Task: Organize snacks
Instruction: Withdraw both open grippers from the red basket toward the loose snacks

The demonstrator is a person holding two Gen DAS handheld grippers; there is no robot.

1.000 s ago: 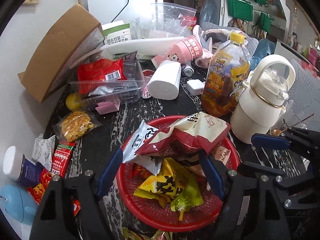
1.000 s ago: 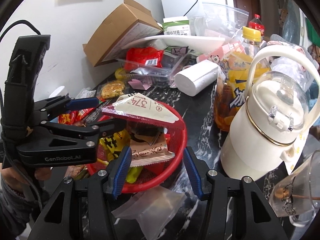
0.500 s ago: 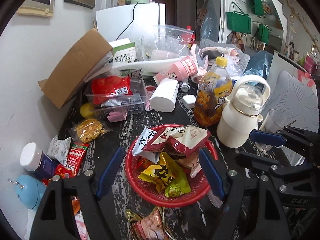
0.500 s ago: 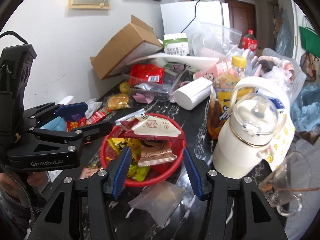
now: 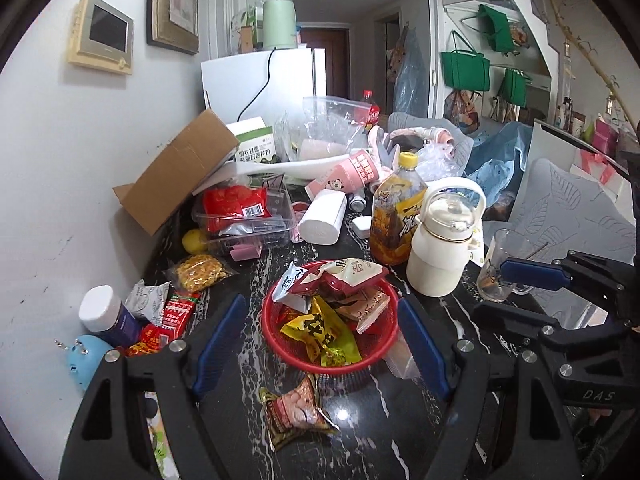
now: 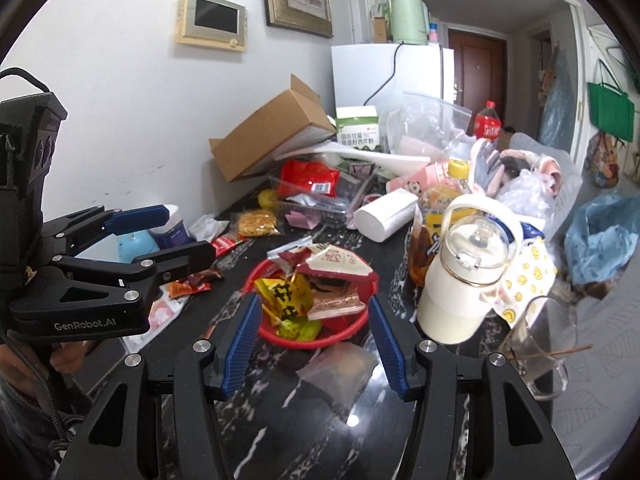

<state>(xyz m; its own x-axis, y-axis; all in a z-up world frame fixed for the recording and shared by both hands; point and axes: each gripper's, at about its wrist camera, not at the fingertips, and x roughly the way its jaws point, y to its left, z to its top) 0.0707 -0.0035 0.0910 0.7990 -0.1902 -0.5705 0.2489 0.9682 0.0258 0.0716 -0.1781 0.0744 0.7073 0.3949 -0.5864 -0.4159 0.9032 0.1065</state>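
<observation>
Red basket (image 5: pixel 298 362): centre of black table (image 5: pixel 376 432), heaped with snack packets (image 5: pixel 320 328).

Loose packet (image 5: pixel 294 410): on table at 6 o'clock of basket, just beside the rim.

Clear bag (image 6: pixel 338 370): on table at basket's near rim, seen from right wrist.

White jug (image 5: pixel 440 248): 2 o'clock of basket. Tea bottle (image 5: pixel 394 210): behind jug.

Left gripper (image 5: pixel 320 346): jaws apart, empty, above table.

Right gripper (image 6: pixel 312 338): jaws opening, nothing between them.
</observation>
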